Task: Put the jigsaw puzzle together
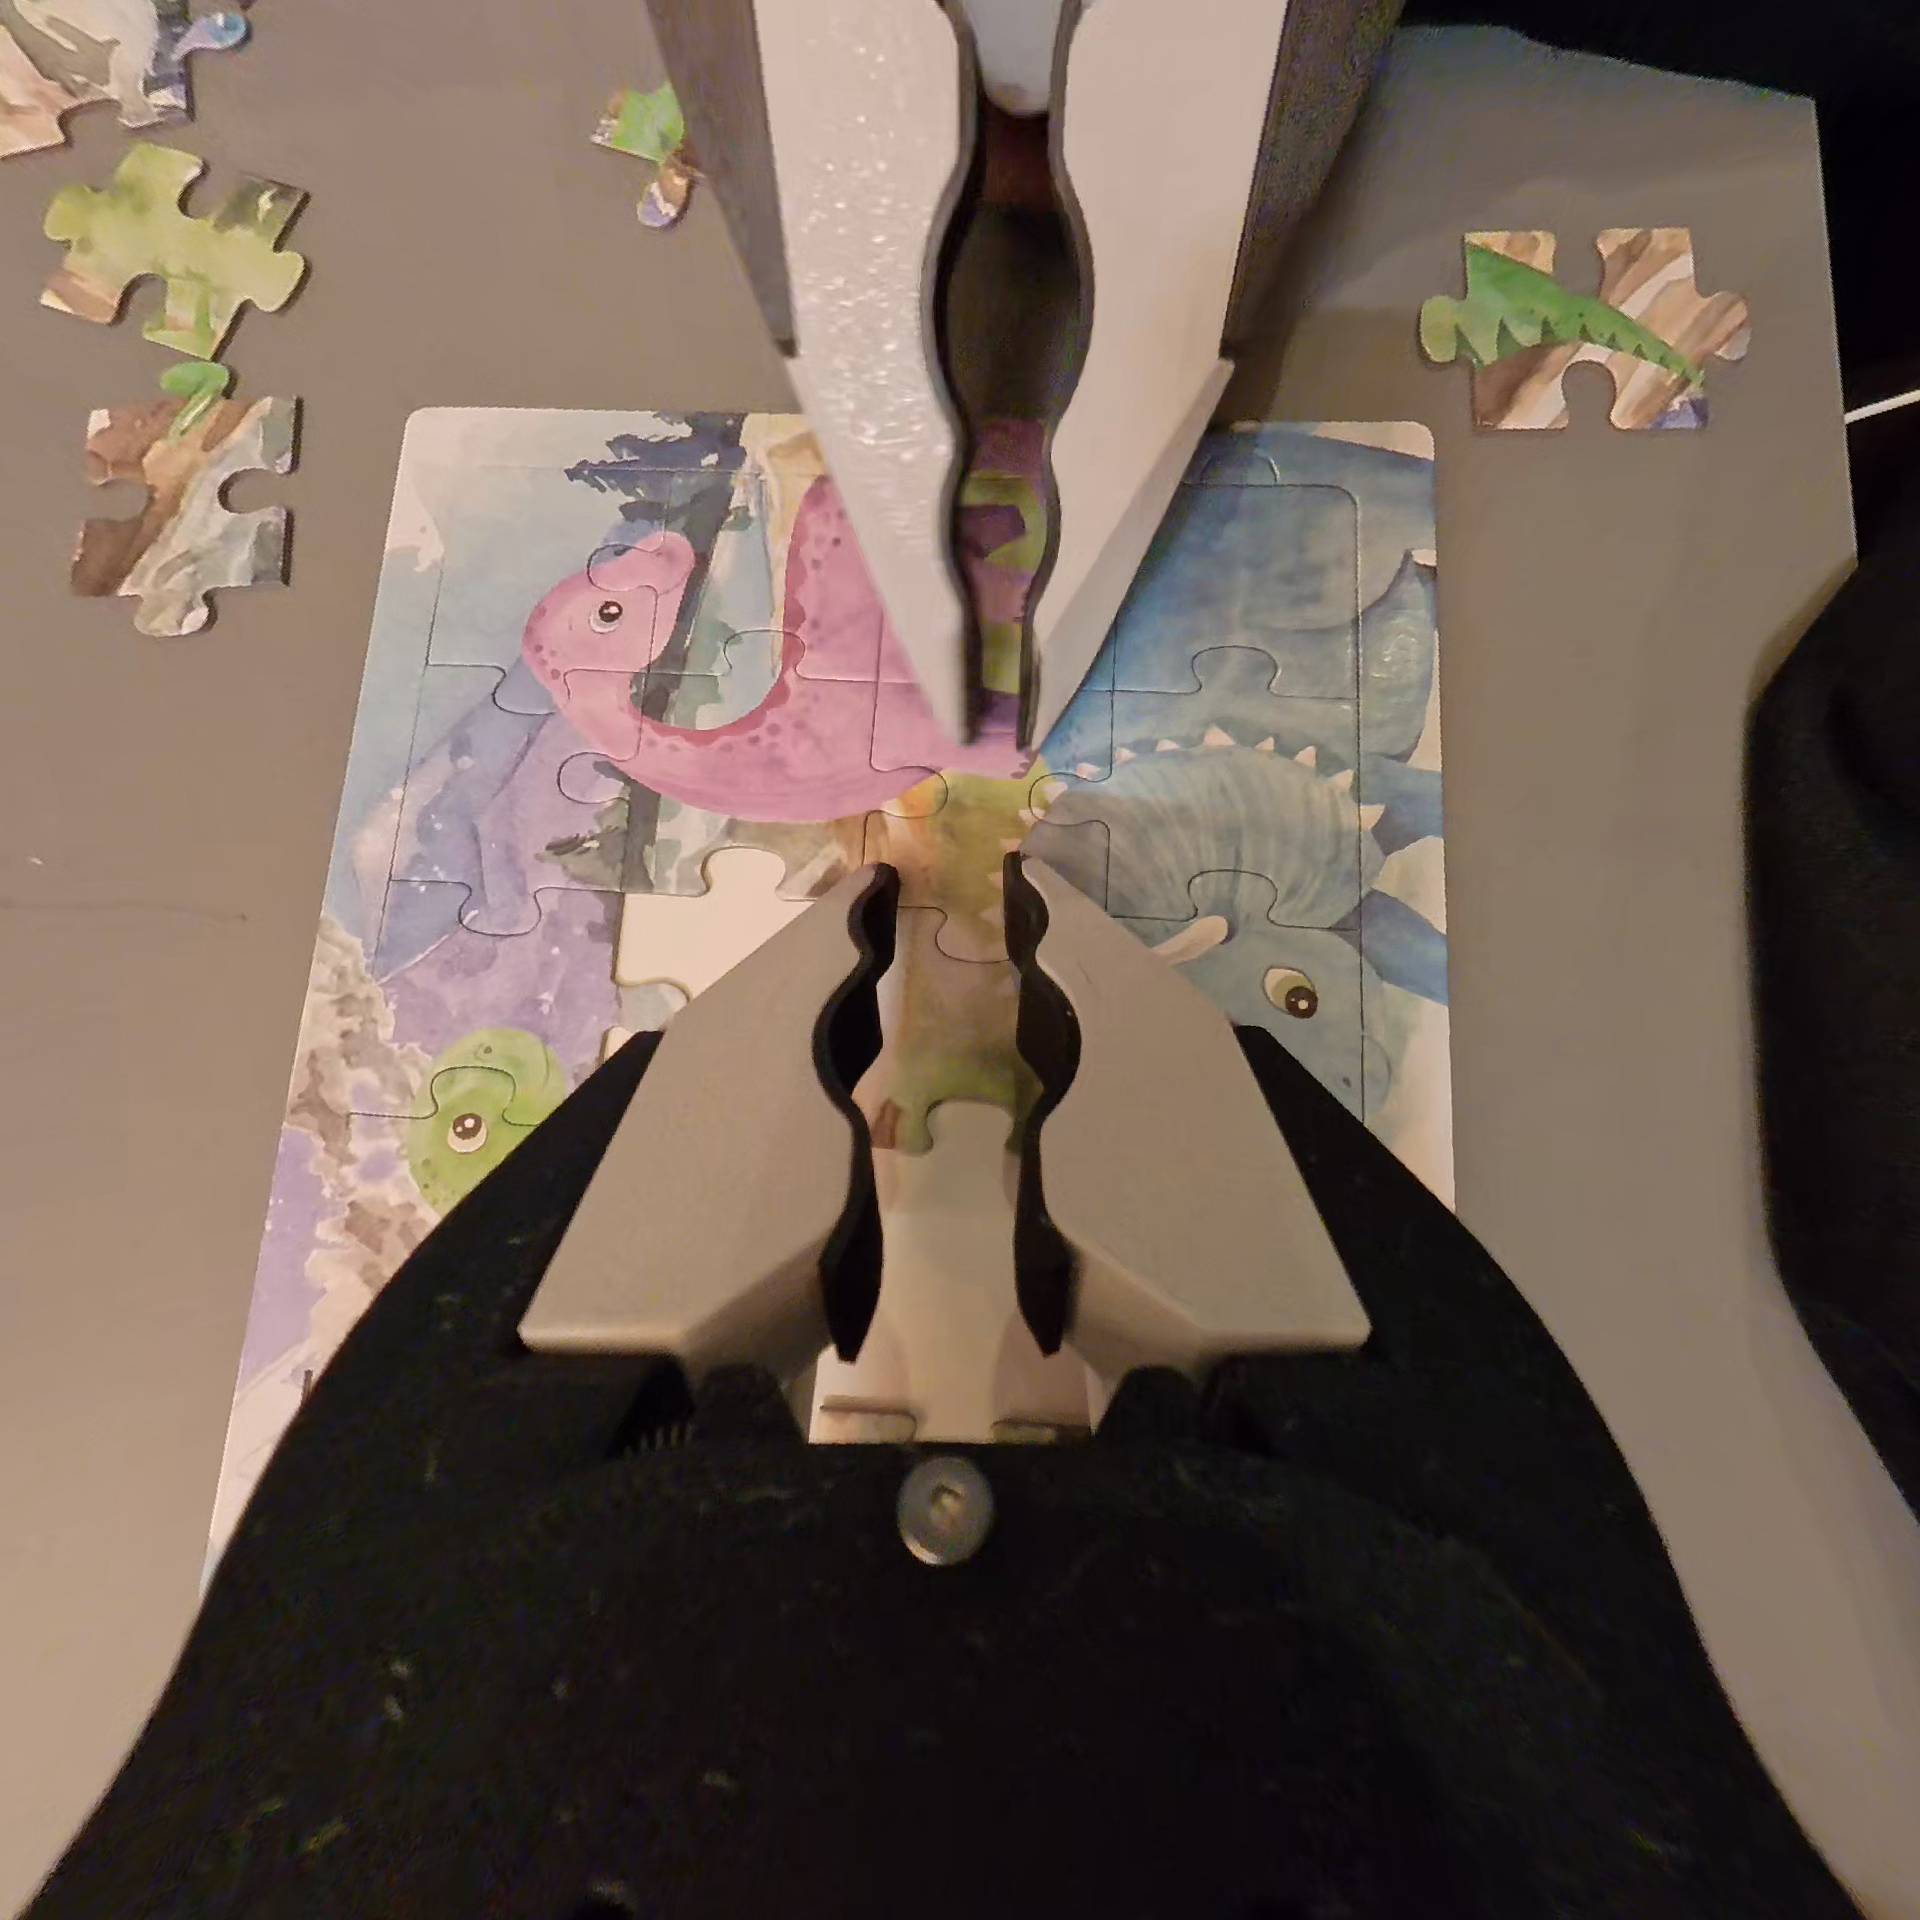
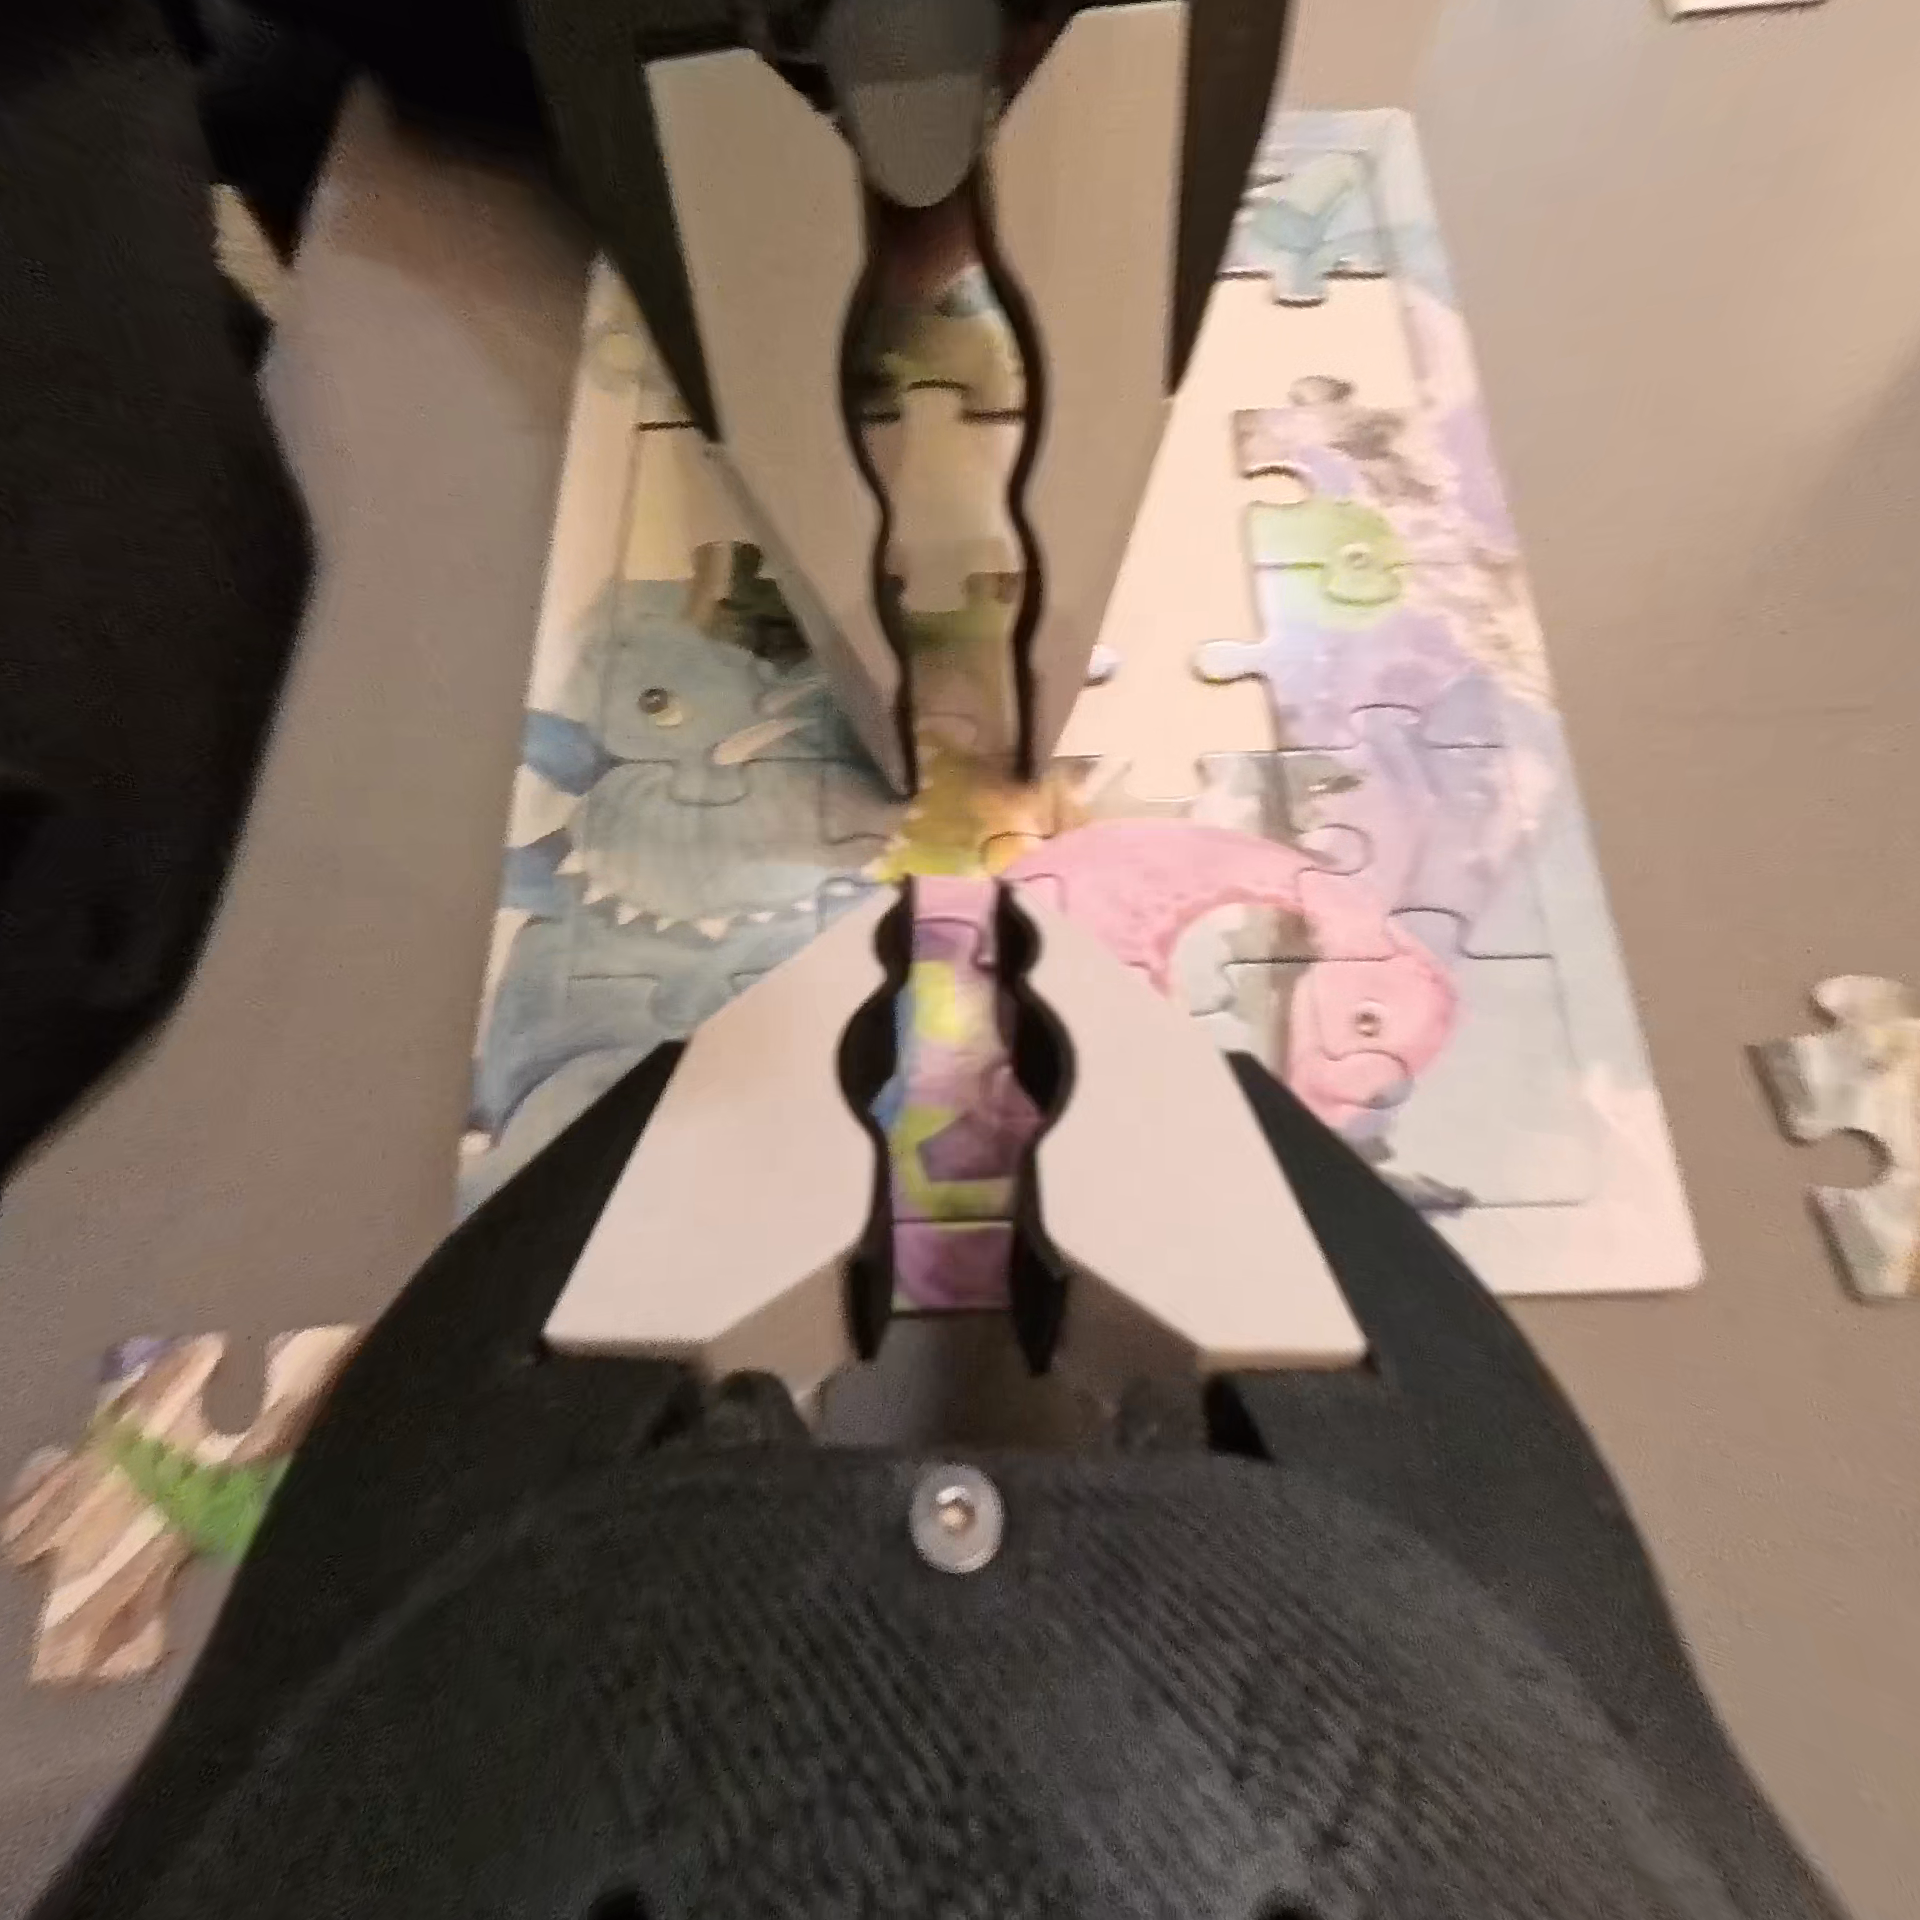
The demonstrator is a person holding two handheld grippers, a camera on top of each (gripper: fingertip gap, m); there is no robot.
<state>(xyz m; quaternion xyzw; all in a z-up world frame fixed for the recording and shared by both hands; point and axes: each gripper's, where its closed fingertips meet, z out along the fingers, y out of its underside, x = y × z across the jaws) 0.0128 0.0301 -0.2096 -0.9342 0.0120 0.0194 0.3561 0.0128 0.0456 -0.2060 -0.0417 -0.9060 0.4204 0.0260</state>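
A grey table (image 1: 520, 312) held a half-built dinosaur puzzle (image 1: 1247, 623).

Over the puzzle's middle the left gripper (image 1: 945, 883) and right gripper (image 2: 956, 894) met tip to tip, both jaws slightly apart, empty; loose pieces (image 1: 177, 249) lay beside the puzzle.

Dim warm light; right wrist view motion-blurred.

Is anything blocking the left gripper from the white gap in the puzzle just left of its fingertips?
Nothing visible lies between the left gripper and the white gap. The right gripper sits opposite, over the pink dinosaur, away from the gap.
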